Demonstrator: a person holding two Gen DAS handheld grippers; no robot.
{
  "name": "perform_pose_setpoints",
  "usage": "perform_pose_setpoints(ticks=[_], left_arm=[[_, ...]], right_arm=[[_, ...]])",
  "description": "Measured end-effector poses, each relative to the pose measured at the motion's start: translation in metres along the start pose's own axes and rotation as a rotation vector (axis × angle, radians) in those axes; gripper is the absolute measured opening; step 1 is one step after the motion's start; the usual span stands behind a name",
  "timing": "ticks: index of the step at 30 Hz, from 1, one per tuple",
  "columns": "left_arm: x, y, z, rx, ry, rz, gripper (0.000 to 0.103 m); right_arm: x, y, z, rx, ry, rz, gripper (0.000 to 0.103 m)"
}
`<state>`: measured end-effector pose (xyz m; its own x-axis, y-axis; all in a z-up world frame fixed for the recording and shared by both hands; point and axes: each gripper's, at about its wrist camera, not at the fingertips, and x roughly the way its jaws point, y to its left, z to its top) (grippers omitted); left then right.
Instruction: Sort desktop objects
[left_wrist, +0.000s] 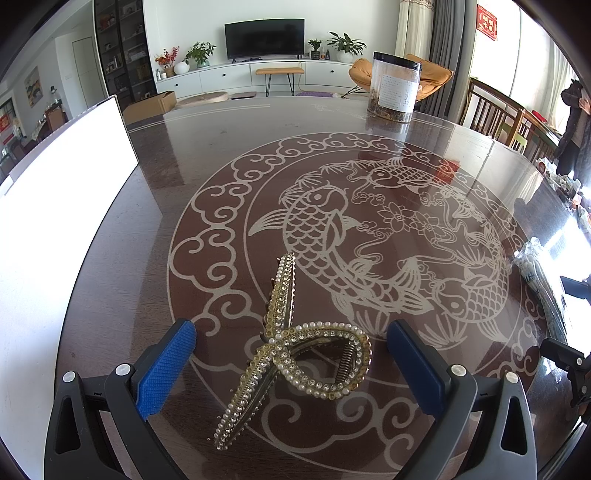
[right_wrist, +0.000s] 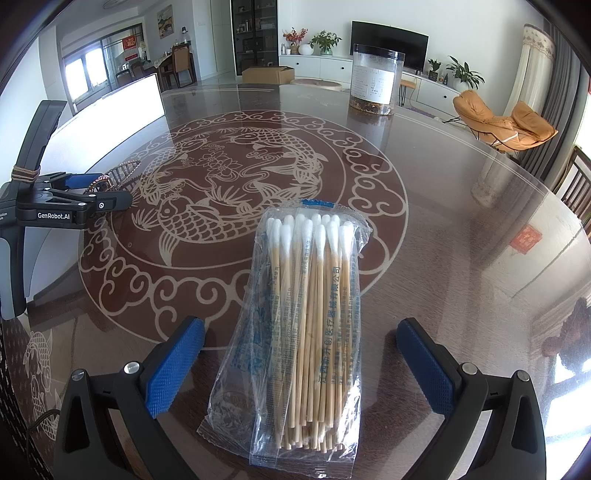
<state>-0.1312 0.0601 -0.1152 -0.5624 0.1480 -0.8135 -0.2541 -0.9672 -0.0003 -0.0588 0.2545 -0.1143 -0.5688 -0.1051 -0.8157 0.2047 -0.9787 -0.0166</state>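
A gold hair claw clip (left_wrist: 291, 343) studded with pearls and rhinestones lies on the glass tabletop between the blue pads of my left gripper (left_wrist: 291, 354), which stands open around it without touching. In the right wrist view a clear bag of wooden cotton swabs (right_wrist: 306, 317) lies flat between the fingers of my right gripper (right_wrist: 301, 354), also open and clear of the bag. The left gripper (right_wrist: 92, 192) and the hair clip (right_wrist: 118, 173) also show at the left edge of the right wrist view. The bag of swabs (left_wrist: 535, 266) sits at the far right in the left wrist view.
A tall clear jar (left_wrist: 393, 86) with a black lid and dried contents stands at the table's far side. A white box (left_wrist: 55, 206) sits along the left edge. The round table (right_wrist: 443, 240) has a fish pattern under glass. Wooden chairs (left_wrist: 495, 110) stand beyond the right rim.
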Motion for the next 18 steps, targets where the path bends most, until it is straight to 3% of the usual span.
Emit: perform_pose_setpoints(ticks=[18], left_arm=[[0.0001,-0.0001,-0.0003,0.0,0.0,0.0,0.103]], right_arm=[[0.0003,0.0,-0.0003,0.0,0.0,0.0,0.103]])
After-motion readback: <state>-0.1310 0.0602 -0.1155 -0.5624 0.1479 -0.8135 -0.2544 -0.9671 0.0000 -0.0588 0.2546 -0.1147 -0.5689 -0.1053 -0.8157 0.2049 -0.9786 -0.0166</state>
